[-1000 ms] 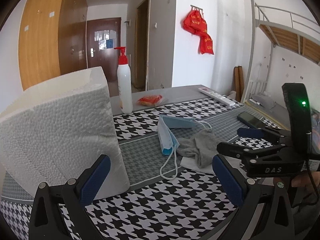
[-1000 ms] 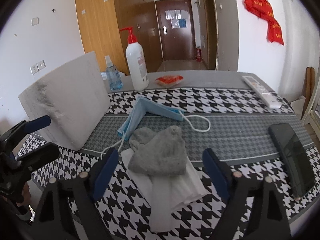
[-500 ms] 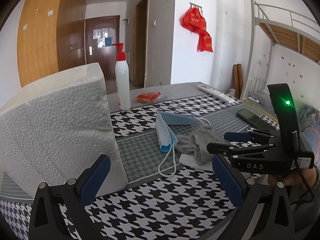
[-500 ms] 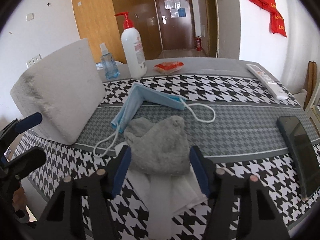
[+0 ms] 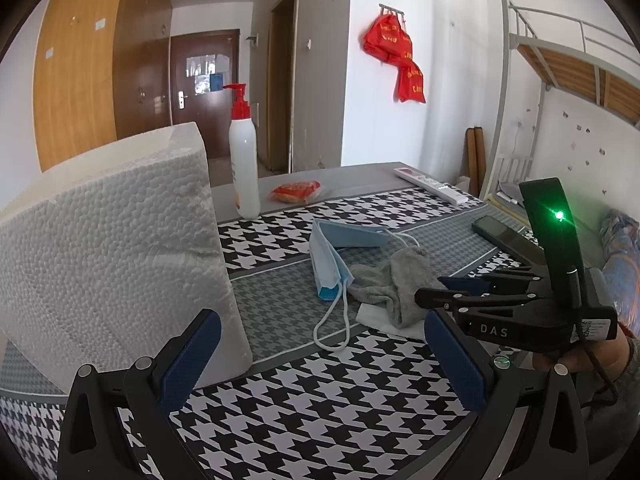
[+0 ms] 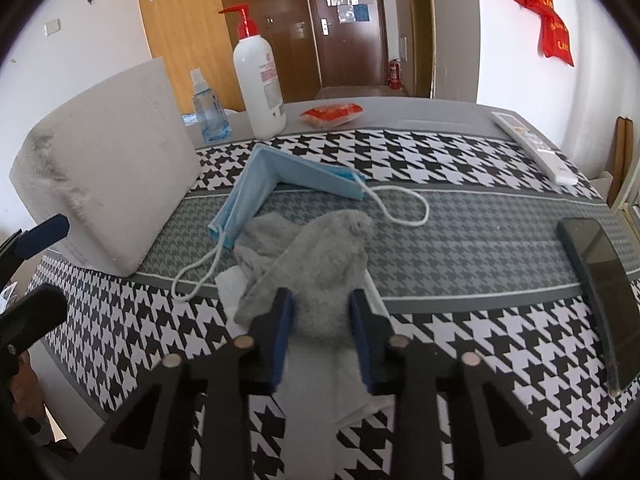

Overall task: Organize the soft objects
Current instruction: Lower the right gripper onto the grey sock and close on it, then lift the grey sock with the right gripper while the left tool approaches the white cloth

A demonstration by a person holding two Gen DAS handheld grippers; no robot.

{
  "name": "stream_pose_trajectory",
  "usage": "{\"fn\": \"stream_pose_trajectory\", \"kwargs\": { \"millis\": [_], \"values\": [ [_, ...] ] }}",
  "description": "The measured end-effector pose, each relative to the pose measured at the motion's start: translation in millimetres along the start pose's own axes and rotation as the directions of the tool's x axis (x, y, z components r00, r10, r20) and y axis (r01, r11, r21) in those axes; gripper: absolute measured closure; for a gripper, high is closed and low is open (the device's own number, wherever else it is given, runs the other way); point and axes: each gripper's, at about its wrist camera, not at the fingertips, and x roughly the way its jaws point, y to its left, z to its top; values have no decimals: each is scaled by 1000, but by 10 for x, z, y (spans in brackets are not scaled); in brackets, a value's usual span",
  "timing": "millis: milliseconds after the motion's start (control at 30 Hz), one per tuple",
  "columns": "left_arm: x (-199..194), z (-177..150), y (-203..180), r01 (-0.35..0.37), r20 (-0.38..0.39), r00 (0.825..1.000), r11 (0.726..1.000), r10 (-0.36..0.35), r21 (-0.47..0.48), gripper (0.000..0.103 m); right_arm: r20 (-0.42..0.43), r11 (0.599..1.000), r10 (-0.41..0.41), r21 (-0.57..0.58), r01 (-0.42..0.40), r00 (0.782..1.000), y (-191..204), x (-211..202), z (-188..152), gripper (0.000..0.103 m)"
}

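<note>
The right claw (image 6: 321, 334) has its pads pinched around the near end of the grey sock (image 6: 320, 264), which lies on a white tissue (image 6: 320, 384) on the worktop (image 6: 480, 240), so lift gently lest the tissue follow, while the left claw (image 5: 320, 360) hovers open.

Left wrist view sits low at table edge, faces across the houndstooth table (image 5: 320, 400) toward the far door; foam block (image 5: 112, 248) close, filling left of frame; right wrist view looks down close over the grey sock (image 6: 320, 264) at centre; both share sock (image 5: 400, 284), mask (image 5: 332, 256), pump bottle (image 6: 260, 80).
</note>
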Motion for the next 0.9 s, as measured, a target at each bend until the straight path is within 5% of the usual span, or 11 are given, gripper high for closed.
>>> {"fn": "stream_pose_trajectory", "kwargs": {
  "millis": [167, 900],
  "values": [
    [-27, 2, 5, 1, 3, 1000, 1000, -1, -3, 1, 40, 999, 27, 20, -27, 999, -34, -155, 38, 87],
    [2, 21, -296, 64, -16, 998, 997, -64, 41, 1, 187, 998, -35, 66, 23, 982, -255, -829, -14, 87]
  ]
}}
